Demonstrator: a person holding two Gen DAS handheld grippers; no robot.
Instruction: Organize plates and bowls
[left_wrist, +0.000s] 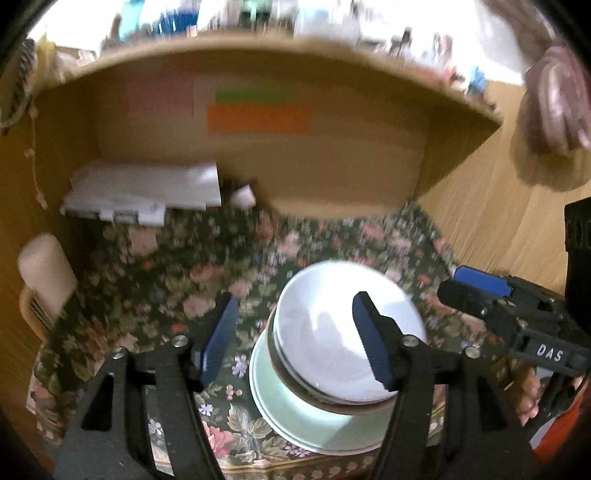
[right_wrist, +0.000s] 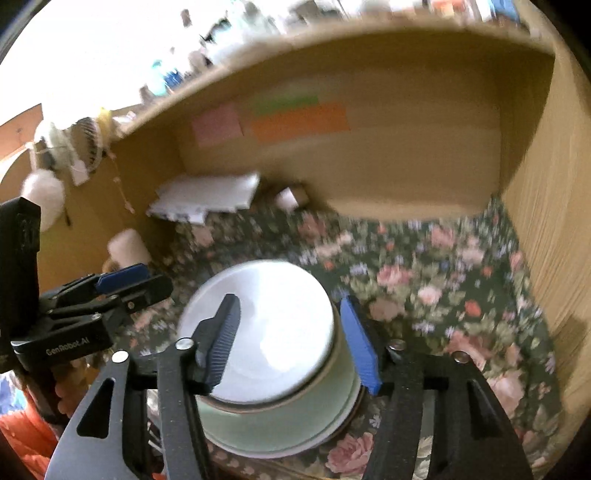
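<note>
1. The left tool (left_wrist: 295, 336) is hovering spread apart over the white bowl (left_wrist: 332, 332).
2. The bowl is sitting on green plates (left_wrist: 295, 417) near the bench's (left_wrist: 166, 288) front edge.
3. The right tool (right_wrist: 291, 339) is straddling the bowl, fingers apart.

Motion-blurred fisheye views, blown-out brightness along top.

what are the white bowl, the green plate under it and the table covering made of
White bowl: probably glazed ceramic, given its glossy surface and bright glare patches. Pale green plate: likely glazed ceramic too, smooth with a soft sheen, though melamine can't be ruled out. Floral cloth: looks like printed woven fabric, matte with no reflections.
</note>
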